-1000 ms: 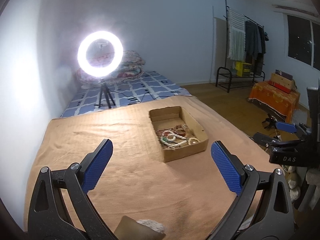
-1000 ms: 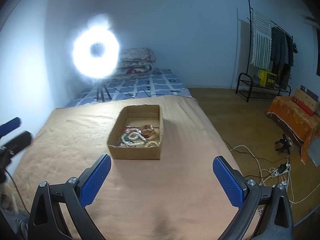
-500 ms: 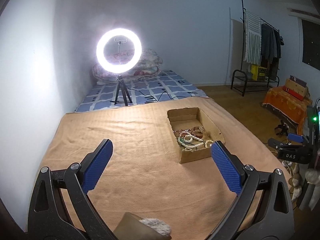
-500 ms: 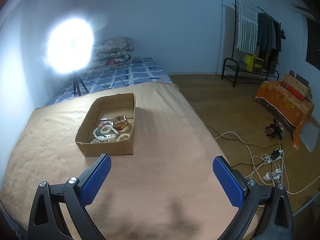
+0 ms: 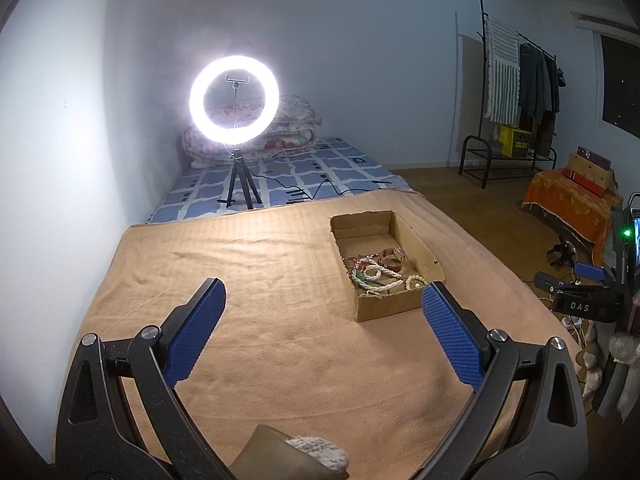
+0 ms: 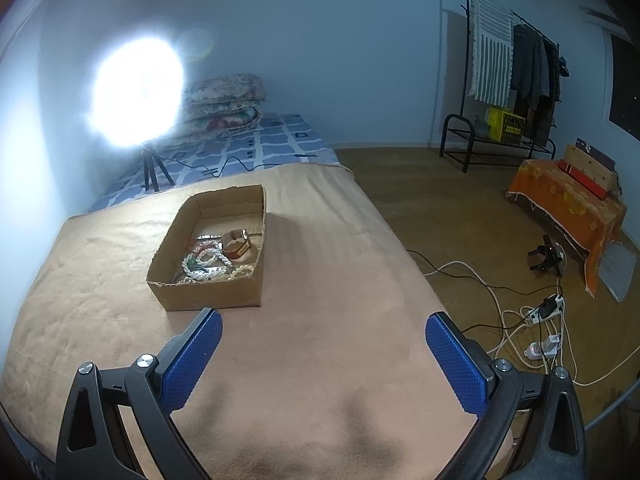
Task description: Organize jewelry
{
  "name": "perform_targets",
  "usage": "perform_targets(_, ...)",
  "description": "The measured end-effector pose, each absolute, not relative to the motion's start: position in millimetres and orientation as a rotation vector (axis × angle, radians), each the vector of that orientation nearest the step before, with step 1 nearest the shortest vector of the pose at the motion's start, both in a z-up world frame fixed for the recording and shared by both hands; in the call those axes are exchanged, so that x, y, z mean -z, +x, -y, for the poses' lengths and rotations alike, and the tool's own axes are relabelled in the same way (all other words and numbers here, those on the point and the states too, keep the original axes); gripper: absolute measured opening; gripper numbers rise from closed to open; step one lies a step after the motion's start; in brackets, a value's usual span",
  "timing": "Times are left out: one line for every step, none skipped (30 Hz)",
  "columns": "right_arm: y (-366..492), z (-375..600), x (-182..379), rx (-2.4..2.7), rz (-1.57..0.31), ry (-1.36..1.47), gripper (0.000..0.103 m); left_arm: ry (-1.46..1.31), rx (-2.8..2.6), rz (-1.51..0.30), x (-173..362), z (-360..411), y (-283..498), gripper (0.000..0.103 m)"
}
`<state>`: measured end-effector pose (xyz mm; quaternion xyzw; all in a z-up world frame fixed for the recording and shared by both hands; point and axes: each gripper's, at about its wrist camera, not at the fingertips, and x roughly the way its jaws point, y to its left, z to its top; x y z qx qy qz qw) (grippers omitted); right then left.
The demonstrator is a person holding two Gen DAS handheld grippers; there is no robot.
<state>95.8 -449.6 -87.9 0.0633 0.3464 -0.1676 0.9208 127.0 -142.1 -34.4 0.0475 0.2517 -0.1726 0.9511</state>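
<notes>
Two grippers hang over the tan blanket (image 6: 320, 320), and we hold nothing in either. Our left gripper (image 5: 324, 320) has its blue pads spread wide with only blanket between them; our right gripper (image 6: 324, 344) is spread just as wide and equally empty.

All the jewelry (image 6: 212, 260) we can see lies inside the box (image 6: 208, 300), heaped toward its near end: pale bead strands, something green and red among them, and a brown leather band (image 6: 237, 244) just behind the heap. The far end of the box is bare cardboard. No piece shows on the blanket around it. That fits either a pile waiting to be sorted or pieces already gathered in, and we cannot tell which from here.

Tangling is the main risk. The strands overlap, so closing on one could drag its neighbours up with it and spill them over the low wall. How far they are knotted together is probably not readable at this range.

The box is light cardboard on soft cloth, so a pad pushing its wall would likely slide or tip it. Wide pads may also pinch a thin chain badly and let it slip. On the right, glare from the ring light (image 6: 136, 92) washes out part of the view, which could hurt our aim.
</notes>
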Motion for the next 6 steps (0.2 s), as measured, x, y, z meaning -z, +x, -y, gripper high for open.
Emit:
perform_targets(95.5, 450.5, 87.8, 0.346, -0.711, 0.135, 0.103, 0.094, 0.354, -0.513, 34.4, 141.9, 126.7, 0.101)
perform_targets(95.2, 451.1, 87.8, 0.347, -0.711, 0.138, 0.103, 0.093, 0.361, -0.507, 34.5, 142.5, 125.6, 0.101)
perform_targets(94.9, 451.0, 88.1, 0.347, -0.710, 0.140, 0.103, 0.100, 0.359, -0.499, 35.1, 143.3, 123.2, 0.101)
perform_targets(94.5, 450.7, 88.1, 0.348, -0.710, 0.140, 0.103, 0.110, 0.356, -0.492, 35.6, 144.4, 121.1, 0.101)
perform_targets(94.2, 450.4, 88.1, 0.348, -0.711, 0.139, 0.103, 0.115, 0.356, -0.489, 36.1, 144.9, 119.6, 0.101)
perform_targets(94.0, 450.7, 88.1, 0.346, -0.712, 0.137, 0.103, 0.119, 0.359, -0.487, 36.7, 145.7, 118.5, 0.101)
